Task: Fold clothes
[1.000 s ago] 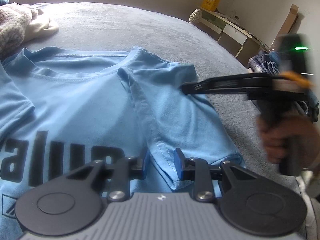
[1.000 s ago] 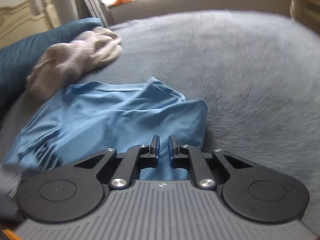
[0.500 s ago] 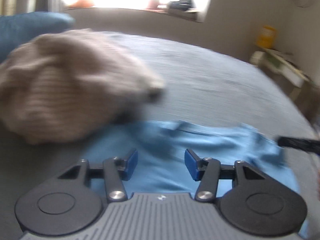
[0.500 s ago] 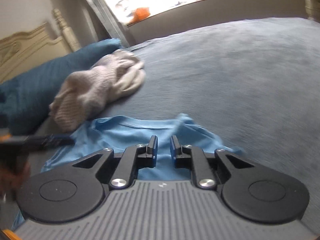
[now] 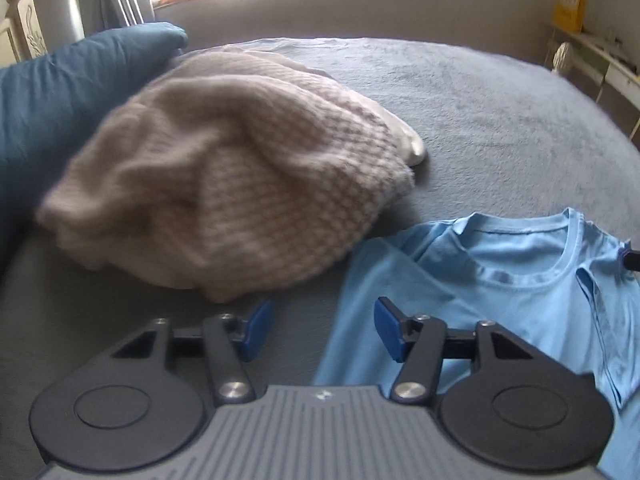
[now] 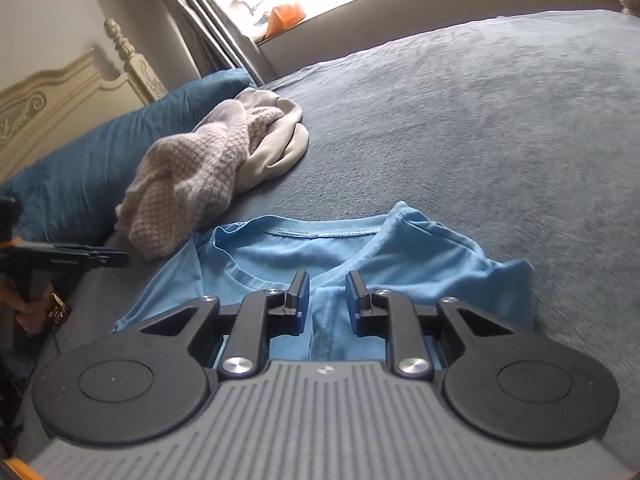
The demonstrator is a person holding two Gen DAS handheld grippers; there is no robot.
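Observation:
The light blue T-shirt (image 5: 532,300) lies flat on the grey bed cover (image 5: 500,120), collar facing the window, with its sleeves folded inward. My left gripper (image 5: 324,332) hovers over the shirt's left edge. Its jaws are opening and nothing is between them. In the right wrist view it shows as a black finger pair (image 6: 120,259) at the far left, held by a hand (image 6: 28,312). My right gripper (image 6: 327,300) sits low over the T-shirt (image 6: 400,256) just below the collar. Its jaws are opening, and a ridge of blue fabric lies loose in the narrow gap.
A crumpled beige knit sweater (image 5: 224,184) lies just beyond the shirt's left shoulder, on top of a pale garment (image 6: 276,152). A dark blue pillow (image 5: 60,100) and a cream headboard (image 6: 60,96) line the left side. A desk with a yellow box (image 5: 568,8) stands far right.
My left gripper let go of the folded sleeve, rose and swung left toward the sweater, with its jaws spreading wide. My right gripper's jaws parted a little and its view tilted upward.

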